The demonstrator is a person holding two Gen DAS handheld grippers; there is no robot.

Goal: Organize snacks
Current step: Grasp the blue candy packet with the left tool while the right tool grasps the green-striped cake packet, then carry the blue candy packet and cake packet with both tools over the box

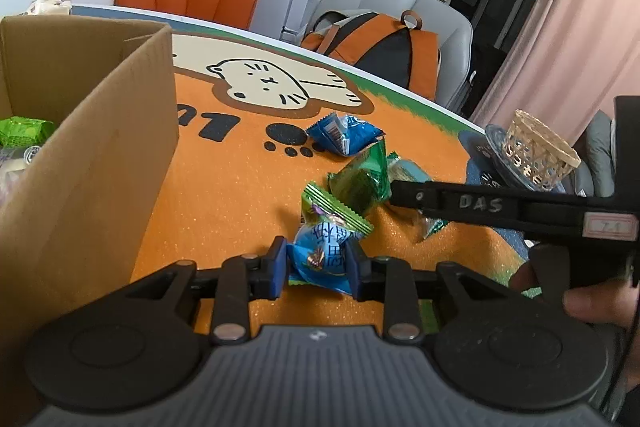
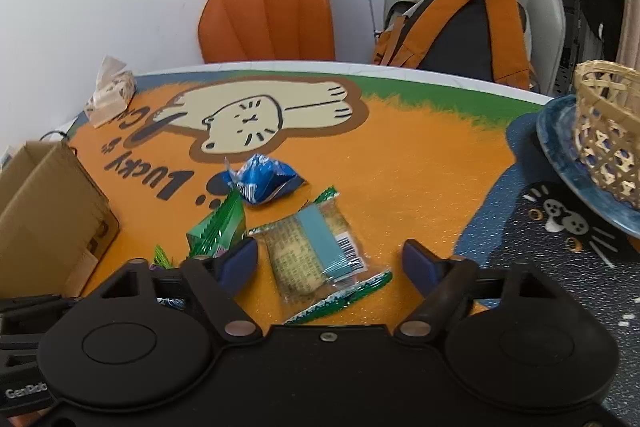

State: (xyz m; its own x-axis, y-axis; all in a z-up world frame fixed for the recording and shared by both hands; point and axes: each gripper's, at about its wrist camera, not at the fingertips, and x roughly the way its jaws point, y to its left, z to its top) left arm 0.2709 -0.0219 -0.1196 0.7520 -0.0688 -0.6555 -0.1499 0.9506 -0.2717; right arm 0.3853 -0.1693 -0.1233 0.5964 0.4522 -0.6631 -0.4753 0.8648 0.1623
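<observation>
In the left wrist view my left gripper (image 1: 318,269) is shut on a blue snack packet with green crimped ends (image 1: 320,255), low over the orange mat. A green packet (image 1: 360,183) and a blue packet (image 1: 344,135) lie just beyond it. One finger (image 1: 460,203) of my right gripper reaches in from the right beside the green packet. In the right wrist view my right gripper (image 2: 330,263) stands open astride a clear cracker packet with a blue band (image 2: 316,251); its pads do not press on it. The green packet (image 2: 220,227) and the blue packet (image 2: 264,179) lie to the left and beyond.
An open cardboard box (image 1: 100,147) stands at the left with a green packet (image 1: 24,131) inside. A woven basket (image 2: 608,123) sits on a blue plate (image 2: 560,143) at the right. A tissue pack (image 2: 108,95) lies far left. An orange chair (image 2: 268,15) and a backpack (image 2: 468,31) stand behind the table.
</observation>
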